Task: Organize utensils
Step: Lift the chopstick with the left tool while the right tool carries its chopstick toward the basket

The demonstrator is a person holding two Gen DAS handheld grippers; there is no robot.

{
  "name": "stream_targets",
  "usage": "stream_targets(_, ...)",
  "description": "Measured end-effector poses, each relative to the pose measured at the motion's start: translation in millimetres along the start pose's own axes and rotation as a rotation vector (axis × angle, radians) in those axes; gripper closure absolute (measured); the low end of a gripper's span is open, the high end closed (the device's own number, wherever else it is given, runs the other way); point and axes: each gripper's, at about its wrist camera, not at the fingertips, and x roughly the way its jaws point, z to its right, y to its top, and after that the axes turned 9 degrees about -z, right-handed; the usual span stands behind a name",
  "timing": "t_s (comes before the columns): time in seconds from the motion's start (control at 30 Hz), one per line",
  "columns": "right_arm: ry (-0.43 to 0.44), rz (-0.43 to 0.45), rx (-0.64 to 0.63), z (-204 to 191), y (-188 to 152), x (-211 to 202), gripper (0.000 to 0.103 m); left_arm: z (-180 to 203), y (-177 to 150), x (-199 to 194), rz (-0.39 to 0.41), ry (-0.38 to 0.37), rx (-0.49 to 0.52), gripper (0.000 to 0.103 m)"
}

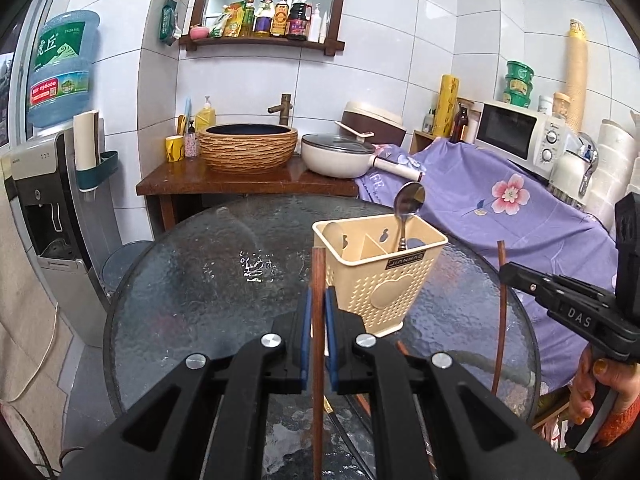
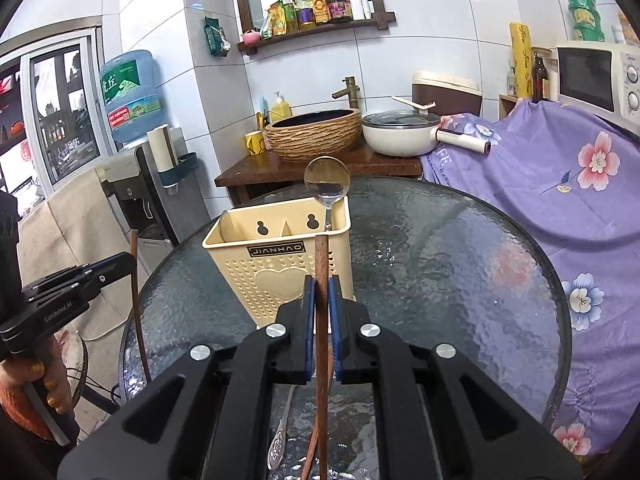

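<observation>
A beige utensil holder (image 1: 380, 276) (image 2: 280, 264) stands on the round glass table (image 1: 200, 280) (image 2: 440, 272). A metal spoon (image 1: 408, 204) (image 2: 327, 184) stands upright in its right compartment. My left gripper (image 1: 319, 300) is shut on a brown wooden chopstick (image 1: 319, 352), held upright just left of the holder. My right gripper (image 2: 321, 288) is shut on another brown chopstick (image 2: 321, 320), upright in front of the holder's right side. Each gripper also shows in the other's view, the right one (image 1: 508, 276) and the left one (image 2: 128, 260), with its chopstick.
A second spoon (image 2: 280, 432) and another chopstick (image 2: 310, 452) lie on the table below my right gripper. Behind the table stand a basin counter (image 1: 248, 184) with a white pot (image 1: 336, 156). A purple-cloth-covered surface (image 1: 500, 208) with a microwave (image 1: 516, 136) is at the right, a water dispenser (image 1: 52, 200) at the left.
</observation>
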Motion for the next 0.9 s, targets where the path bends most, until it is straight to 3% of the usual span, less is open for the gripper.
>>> stream_targets(0.4, 0.026, 0.051, -0.017, -5.3, 3.7, -29.9, 0.096, -4.4, 3.2, -24.5, 0.051, -0.017, 0.003, 0.096)
stream_targets(0.9, 0.013, 0.088, -0.057, -15.4, 18.7, -38.9, 0.096, -0.4, 13.8, -32.9, 0.081, -0.029, 0.018, 0.096)
